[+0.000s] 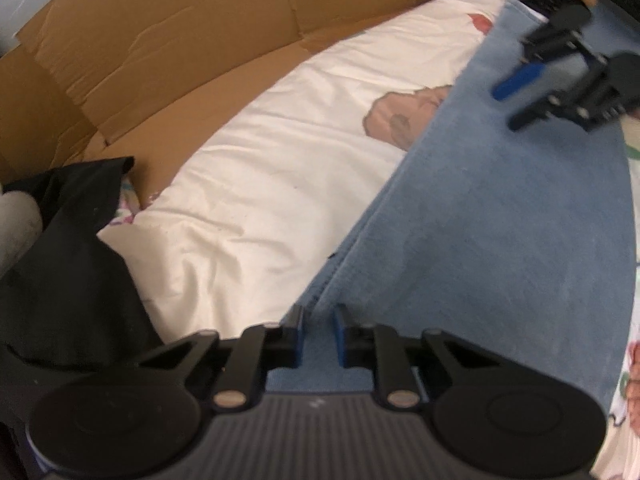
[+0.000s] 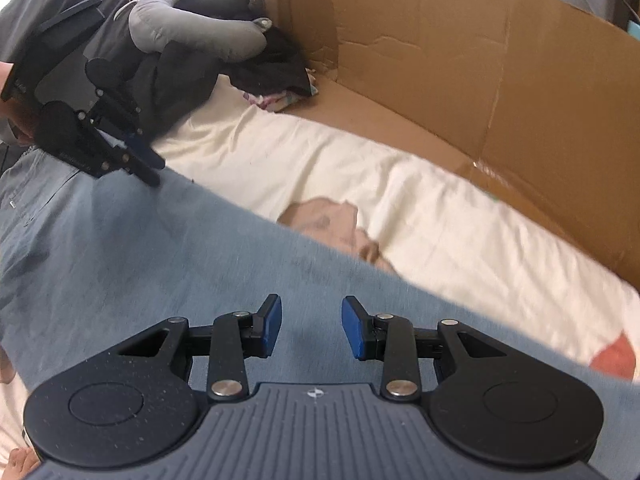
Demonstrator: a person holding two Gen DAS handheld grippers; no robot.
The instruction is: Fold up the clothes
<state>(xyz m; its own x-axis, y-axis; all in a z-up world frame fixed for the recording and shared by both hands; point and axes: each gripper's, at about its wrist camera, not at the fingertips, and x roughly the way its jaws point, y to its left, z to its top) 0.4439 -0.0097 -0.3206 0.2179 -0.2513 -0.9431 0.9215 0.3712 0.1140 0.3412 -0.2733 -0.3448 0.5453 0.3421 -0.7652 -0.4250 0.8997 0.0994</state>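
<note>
- Left wrist view: The left gripper (image 1: 319, 334) points steeply down at the near edge of a blue garment (image 1: 500, 216) spread over a cream printed sheet (image 1: 256, 184). Its blue-padded fingers (image 1: 298, 338) stand close together with a fold of the blue cloth rising between them; whether the pads press on it cannot be told. The right gripper (image 1: 516, 104) hovers over the far part of the same garment, fingers apart. A black garment (image 1: 68, 264) lies heaped at left, and flattened brown cardboard (image 1: 168, 40) walls the far side.
- Right wrist view: The right gripper (image 2: 311, 330) hangs above the blue garment (image 2: 160, 248), its fingers (image 2: 270, 326) well apart with nothing between them. The left gripper (image 2: 154, 170) meets the garment's far edge, held by a person's hand (image 2: 6, 76) at the frame's left. A grey neck pillow (image 2: 200, 32) rests on dark clothing by the cardboard (image 2: 480, 80).
- Writing: no brand, label or lettering can be read in either view; a small emblem on the right gripper's body is too tiny to make out.
</note>
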